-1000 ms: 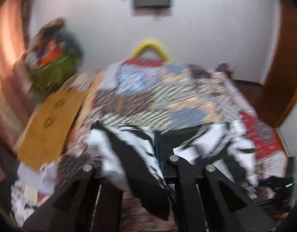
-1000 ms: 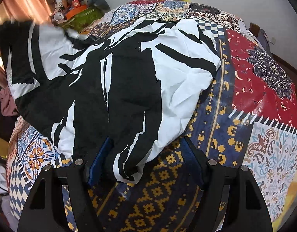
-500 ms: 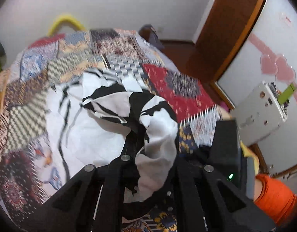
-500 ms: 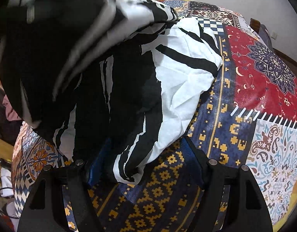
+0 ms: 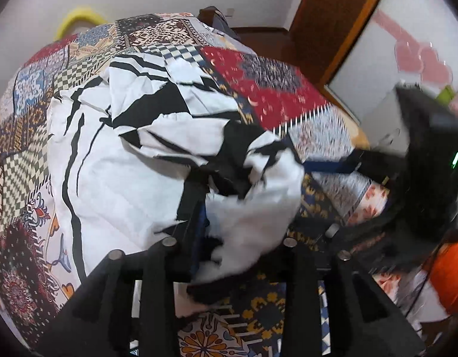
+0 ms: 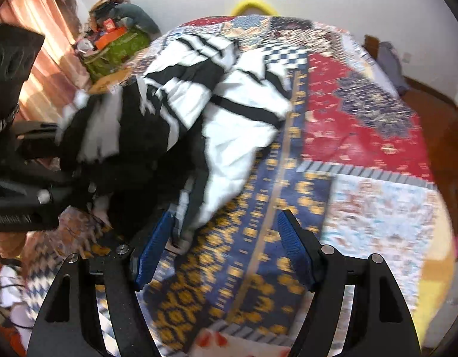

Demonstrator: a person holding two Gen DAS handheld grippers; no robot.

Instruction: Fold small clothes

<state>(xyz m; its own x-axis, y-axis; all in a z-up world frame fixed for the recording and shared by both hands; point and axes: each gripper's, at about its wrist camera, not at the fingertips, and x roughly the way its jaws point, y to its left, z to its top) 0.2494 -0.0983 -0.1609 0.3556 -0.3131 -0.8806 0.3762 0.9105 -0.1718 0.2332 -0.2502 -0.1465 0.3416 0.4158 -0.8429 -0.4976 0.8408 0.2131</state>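
A black-and-white patterned garment (image 5: 115,160) lies on the patchwork bedspread (image 5: 273,92), one part folded over onto the rest. My left gripper (image 5: 241,208) points down at its near right corner. Its jaws are opening, and a loose bunch of the cloth still sits between them and hides the right finger. In the right wrist view the garment (image 6: 235,95) fills the left half of the bed. My right gripper (image 6: 226,238) stands open just above the bedspread (image 6: 363,113), and the garment's near corner hangs by its left blue pad (image 6: 154,247) without being pressed. My left gripper (image 6: 35,196) shows at that view's left edge.
A green bag (image 6: 115,50) heaped with clutter stands beyond the bed's far left, by a pink curtain (image 6: 41,68). A yellow hoop (image 5: 77,20) leans on the wall behind the bed. A wooden door (image 5: 333,23) is at the right. An orange sleeve (image 5: 449,276) shows low right.
The left gripper swung the garment's lifted part over to the right and down onto the rest, and its fingers have spread apart. The right gripper drew back a little, still open.
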